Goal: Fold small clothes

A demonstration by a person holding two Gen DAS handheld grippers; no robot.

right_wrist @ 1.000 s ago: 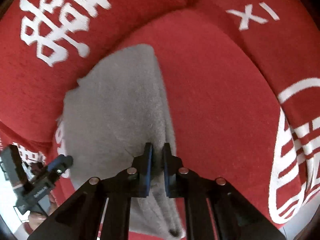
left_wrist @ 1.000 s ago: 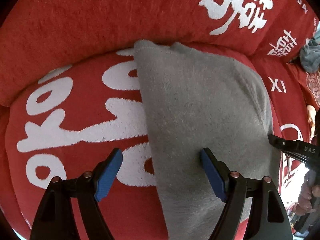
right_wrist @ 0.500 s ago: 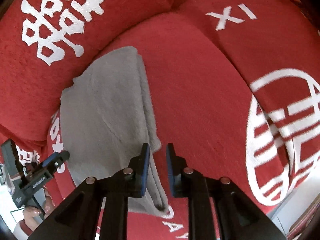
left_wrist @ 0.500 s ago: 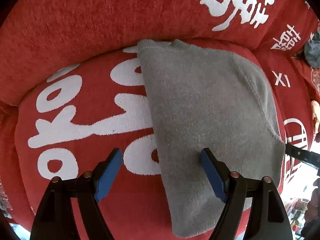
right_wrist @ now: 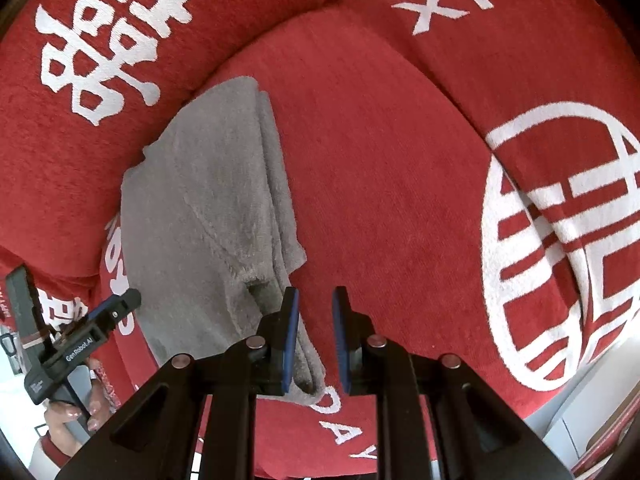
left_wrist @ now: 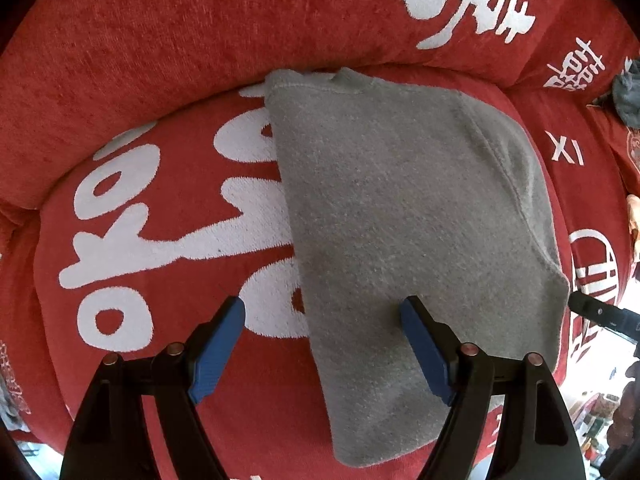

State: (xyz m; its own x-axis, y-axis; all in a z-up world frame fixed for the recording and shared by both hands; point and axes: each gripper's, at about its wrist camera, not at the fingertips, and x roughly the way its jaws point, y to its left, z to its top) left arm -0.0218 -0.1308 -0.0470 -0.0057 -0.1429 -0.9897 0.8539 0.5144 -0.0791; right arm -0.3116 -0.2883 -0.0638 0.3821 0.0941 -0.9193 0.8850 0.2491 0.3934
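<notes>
Left tongs (left_wrist: 322, 344) gaping wide, gripping nothing, hovering over the near left edge of the grey garment (left_wrist: 400, 220): one blue pad above red cushion, the other above grey cloth. Right tongs (right_wrist: 315, 334) parted narrowly, also gripping nothing, sitting just beside the garment's near right corner, layered edge lying under the left-hand pad; contact impossible to confirm.

Garment lying flat on the red sofa seat cushion (right_wrist: 380, 160), folded into a long panel. Long axis running away from both tongs toward the backrest (left_wrist: 160, 40), far end touching the crease where seat meets back. Stacked layers showing along the right edge, loose flap curling at the near right corner (right_wrist: 260, 280). Fleecy grey surface, seam running down the right side, top face lying smooth.

Judging next fold as lengthwise halving, near end toward far end: both tongs sitting about equally close to the near corners, right one better lined up with an edge.

Further right, another grey item (left_wrist: 628, 96) bunching on the next cushion.
</notes>
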